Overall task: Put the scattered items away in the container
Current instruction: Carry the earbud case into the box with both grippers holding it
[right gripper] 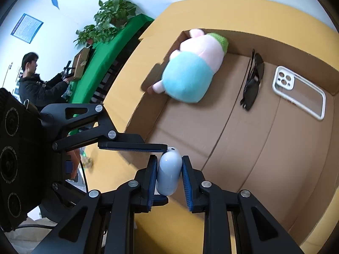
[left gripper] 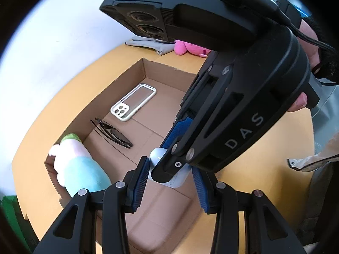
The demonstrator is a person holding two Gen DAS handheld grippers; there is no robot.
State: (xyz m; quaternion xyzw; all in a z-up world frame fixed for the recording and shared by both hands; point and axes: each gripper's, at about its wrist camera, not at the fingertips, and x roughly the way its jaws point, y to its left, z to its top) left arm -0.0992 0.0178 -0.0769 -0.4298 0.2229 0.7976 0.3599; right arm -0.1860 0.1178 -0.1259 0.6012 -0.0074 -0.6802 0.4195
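A shallow cardboard box (left gripper: 135,67) (right gripper: 254,36) lies on a yellow table. In it are a pastel plush toy (left gripper: 78,167) (right gripper: 190,72), black sunglasses (left gripper: 112,133) (right gripper: 253,80) and a clear phone case (left gripper: 133,101) (right gripper: 300,93). My right gripper (right gripper: 169,176) is shut on a pale blue rounded device (right gripper: 169,171) over the box's near edge. In the left wrist view the device (left gripper: 155,156) shows between the right gripper's fingers. My left gripper (left gripper: 169,182) is open, its fingers on either side of the device without gripping it.
A pink plush (left gripper: 190,47) and grey cloth (left gripper: 148,43) lie on the table beyond the box. A person (right gripper: 36,82) sits at a green-covered table (right gripper: 110,48) with potted plants (right gripper: 114,12) in the background.
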